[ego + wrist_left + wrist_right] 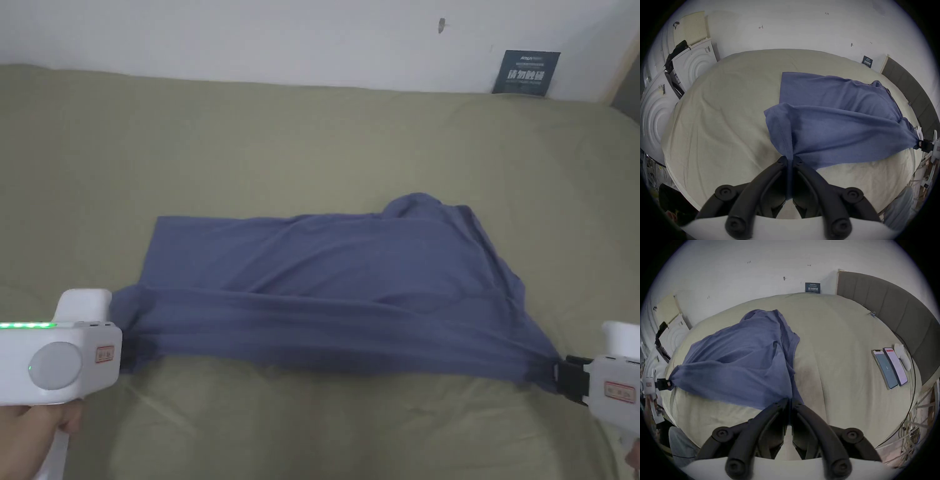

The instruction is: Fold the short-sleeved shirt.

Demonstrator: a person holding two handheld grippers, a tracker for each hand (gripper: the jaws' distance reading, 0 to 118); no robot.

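Now | shirt (337,281) long axis left-right | left gripper (790,160), right gripper (790,400) each clamp an end

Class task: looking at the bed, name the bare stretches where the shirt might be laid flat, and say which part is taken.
Free: the bed sheet between the shirt and the wall; the near strip between the left gripper and right gripper. Crowded: by the headboard, where two phones lie.

The head view looks down at the bed (312,137) from close by. Each gripper view sits low behind its jaws, looking across the same bed.
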